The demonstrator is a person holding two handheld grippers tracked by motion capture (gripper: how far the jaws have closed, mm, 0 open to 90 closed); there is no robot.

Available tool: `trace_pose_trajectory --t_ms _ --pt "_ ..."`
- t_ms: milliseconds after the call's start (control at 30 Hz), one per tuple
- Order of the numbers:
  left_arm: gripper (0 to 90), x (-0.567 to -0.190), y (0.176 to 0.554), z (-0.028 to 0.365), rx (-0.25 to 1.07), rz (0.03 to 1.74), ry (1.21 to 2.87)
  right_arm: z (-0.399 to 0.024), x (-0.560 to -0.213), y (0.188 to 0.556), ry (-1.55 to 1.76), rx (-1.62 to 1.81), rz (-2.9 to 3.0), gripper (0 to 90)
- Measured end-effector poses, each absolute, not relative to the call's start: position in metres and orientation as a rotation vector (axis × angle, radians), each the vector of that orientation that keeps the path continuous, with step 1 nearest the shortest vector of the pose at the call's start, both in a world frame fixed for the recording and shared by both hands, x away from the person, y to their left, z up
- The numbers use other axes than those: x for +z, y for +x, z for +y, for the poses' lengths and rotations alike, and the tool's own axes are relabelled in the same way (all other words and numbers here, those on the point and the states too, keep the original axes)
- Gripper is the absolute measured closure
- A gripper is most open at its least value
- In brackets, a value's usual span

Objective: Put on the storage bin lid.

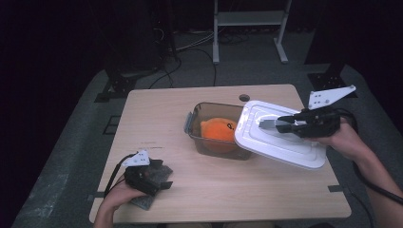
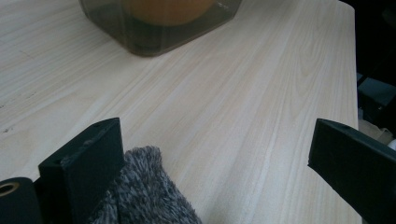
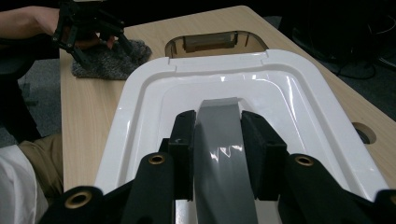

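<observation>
Resting near the front edge of the pale wooden surface, the left hand-held gripper sits with its jaws spread wide, touching a grey knitted cloth without clamping it. Further in, the right hand-held gripper is clamped on the grey handle of a white rectangular plastic lid, held tilted above the clear brownish plastic container with an orange object inside.

One worktop is counted. On it: one clear container, one orange item inside, one white lid with one grey handle, one grey knitted cloth. Two grippers are counted: left gripper, right gripper.
</observation>
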State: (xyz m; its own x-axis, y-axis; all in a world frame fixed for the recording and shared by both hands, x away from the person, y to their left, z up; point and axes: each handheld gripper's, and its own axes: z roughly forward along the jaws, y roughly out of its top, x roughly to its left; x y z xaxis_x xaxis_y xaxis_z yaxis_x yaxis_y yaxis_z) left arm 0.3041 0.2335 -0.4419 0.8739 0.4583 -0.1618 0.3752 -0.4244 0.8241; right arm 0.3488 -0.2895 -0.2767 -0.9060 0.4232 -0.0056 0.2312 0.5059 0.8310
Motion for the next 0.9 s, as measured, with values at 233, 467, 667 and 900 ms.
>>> trace_pose_trajectory --t_ms 233,467,667,900 --pt "2.6 -0.443 0.305 0.232 0.1 0.605 2.056 -0.274 -0.272 0.359 0.52 1.355 2.561 65.6" --pt "2.6 -0.444 0.306 0.233 0.1 0.606 2.059 -0.26 -0.269 0.368 0.493 1.374 2.566 65.6" --pt "2.6 -0.445 0.307 0.234 0.093 0.608 2.058 -0.249 -0.269 0.376 0.477 1.371 2.572 65.6" --pt "2.6 -0.444 0.306 0.237 0.103 0.608 2.053 -0.237 -0.27 0.385 0.464 1.383 2.576 65.6"
